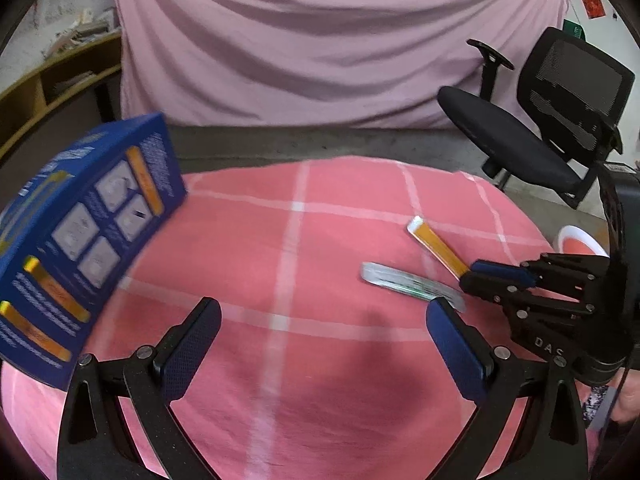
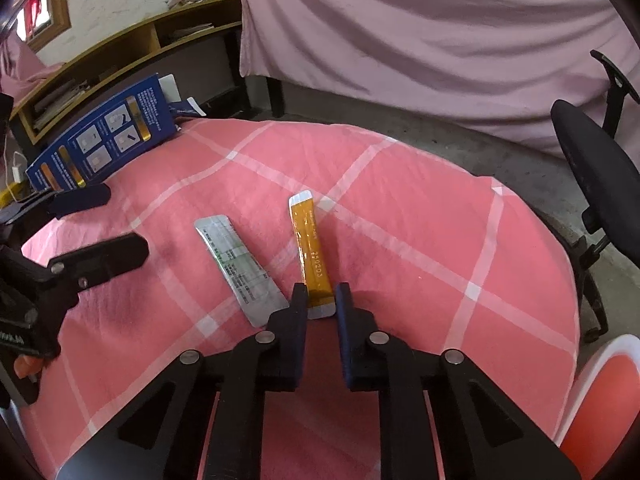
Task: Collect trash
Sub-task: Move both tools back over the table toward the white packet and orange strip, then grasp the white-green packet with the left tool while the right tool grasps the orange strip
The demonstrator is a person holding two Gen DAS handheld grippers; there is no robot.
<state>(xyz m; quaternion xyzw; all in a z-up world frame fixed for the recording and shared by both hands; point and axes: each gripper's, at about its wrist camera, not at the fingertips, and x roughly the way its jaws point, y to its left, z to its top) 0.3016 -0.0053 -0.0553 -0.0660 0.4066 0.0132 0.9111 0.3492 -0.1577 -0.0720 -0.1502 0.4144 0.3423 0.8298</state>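
Observation:
An orange sachet (image 2: 311,248) and a silver sachet (image 2: 240,268) lie side by side on the pink checked cloth (image 2: 400,220). My right gripper (image 2: 321,300) is narrowed around the near end of the orange sachet, its fingers on either side of it; in the left wrist view the right gripper (image 1: 476,274) meets the orange sachet (image 1: 436,246) the same way. My left gripper (image 1: 324,316) is open and empty, above the cloth, left of the silver sachet (image 1: 408,284). A blue box (image 1: 80,232) stands at the left.
A red bin with a white rim (image 2: 600,392) sits low at the right, beyond the table edge. A black office chair (image 1: 540,128) stands at the far right. A pink curtain (image 1: 320,40) hangs behind. Wooden shelves (image 2: 120,52) are at the far left.

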